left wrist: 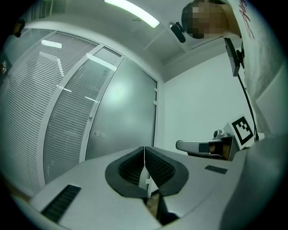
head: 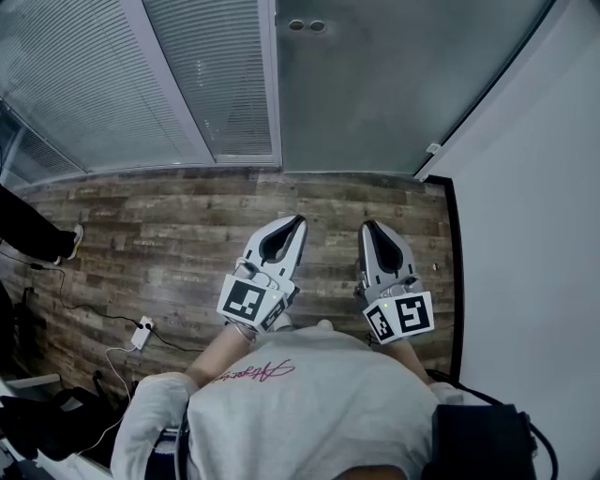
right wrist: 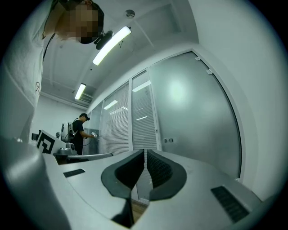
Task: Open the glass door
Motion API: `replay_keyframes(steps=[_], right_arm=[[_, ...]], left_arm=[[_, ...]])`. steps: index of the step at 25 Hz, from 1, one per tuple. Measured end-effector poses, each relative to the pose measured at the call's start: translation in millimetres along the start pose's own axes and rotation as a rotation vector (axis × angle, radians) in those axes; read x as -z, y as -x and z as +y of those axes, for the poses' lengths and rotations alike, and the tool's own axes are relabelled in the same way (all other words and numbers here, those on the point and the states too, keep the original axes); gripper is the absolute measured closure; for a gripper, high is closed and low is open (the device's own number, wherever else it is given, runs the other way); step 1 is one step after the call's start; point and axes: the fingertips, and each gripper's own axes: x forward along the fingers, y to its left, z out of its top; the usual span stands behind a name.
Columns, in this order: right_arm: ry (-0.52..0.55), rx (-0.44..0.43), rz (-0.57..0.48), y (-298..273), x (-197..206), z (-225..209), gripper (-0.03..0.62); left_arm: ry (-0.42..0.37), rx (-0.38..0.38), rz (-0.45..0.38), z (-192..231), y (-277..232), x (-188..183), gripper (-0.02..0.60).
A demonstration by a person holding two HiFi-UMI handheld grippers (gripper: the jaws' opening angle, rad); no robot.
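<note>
The frosted glass door [head: 375, 84] stands closed ahead, with two small round lock fittings [head: 307, 25] near its left edge. My left gripper [head: 294, 222] and right gripper [head: 369, 227] are held side by side over the wooden floor, short of the door and touching nothing. Both point at the door. In the left gripper view the jaws [left wrist: 144, 153] meet at the tips with nothing between them, and the door [left wrist: 123, 112] lies beyond. In the right gripper view the jaws [right wrist: 146, 155] are likewise shut and empty, facing the door [right wrist: 198, 112] and its lock fittings [right wrist: 167, 140].
Glass panels with blinds [head: 112, 84] run to the left of the door. A white wall [head: 534, 187] closes the right side. A power strip [head: 142, 330] and cables lie on the floor at left, near someone's shoe [head: 73, 241]. Another person [right wrist: 78, 132] stands far off along the blinds.
</note>
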Motion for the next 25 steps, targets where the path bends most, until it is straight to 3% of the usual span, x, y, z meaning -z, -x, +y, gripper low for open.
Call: replay_keyframes(steps=[12,18,25], right_arm=[[-0.008,0.051,-0.021,-28,11,18,0.563],[-0.011,0.065,-0.032,-61,12,1,0.563],[-0.001,0.023,-0.048,-132,12,-36,0.563]], left_arm=[[0.011,0.027,0.032,40,5,11,0.563],[0.003,0.021,0.025,66,-15,14,0.563],[-0.007,-0.027,0.017,113,-70,11,0.563]])
